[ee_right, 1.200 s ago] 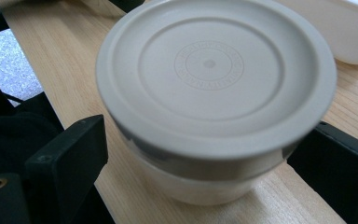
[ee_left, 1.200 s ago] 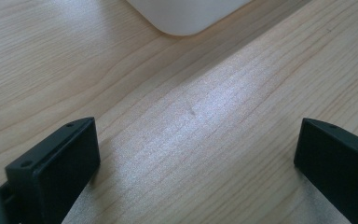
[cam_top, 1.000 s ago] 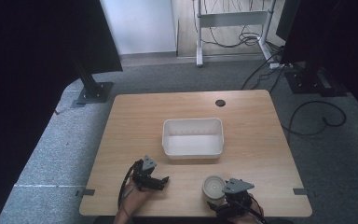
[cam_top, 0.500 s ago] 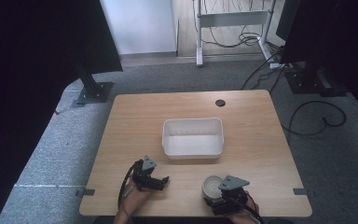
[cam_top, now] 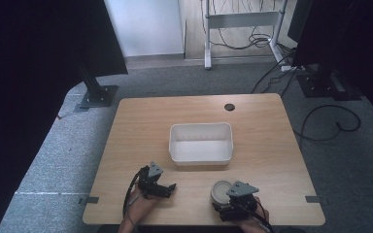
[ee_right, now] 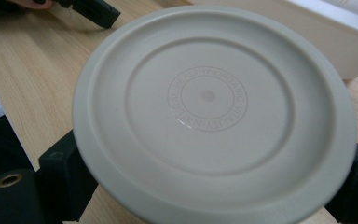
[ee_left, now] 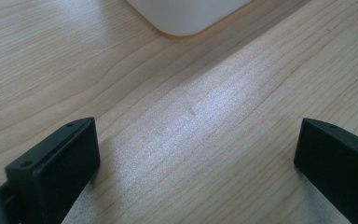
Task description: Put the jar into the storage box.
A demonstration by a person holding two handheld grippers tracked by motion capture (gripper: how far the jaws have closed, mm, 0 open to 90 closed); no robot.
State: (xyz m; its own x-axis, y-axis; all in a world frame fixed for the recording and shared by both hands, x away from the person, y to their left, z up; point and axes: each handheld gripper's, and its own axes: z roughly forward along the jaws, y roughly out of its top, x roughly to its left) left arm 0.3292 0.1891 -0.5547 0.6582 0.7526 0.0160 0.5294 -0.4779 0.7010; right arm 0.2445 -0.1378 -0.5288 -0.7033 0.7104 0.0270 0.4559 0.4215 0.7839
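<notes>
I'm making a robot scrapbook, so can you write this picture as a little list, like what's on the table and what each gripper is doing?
Table: wooden table, with a dark round hole near its far edge
Middle of table: white tub, looks empty
Round thing: pale round lid, near the table's front edge, close to the tub
Right gripper: a jaw on each side of the lid; grip cannot be told
Left gripper: jaws wide open over bare wood, holding nothing
</notes>
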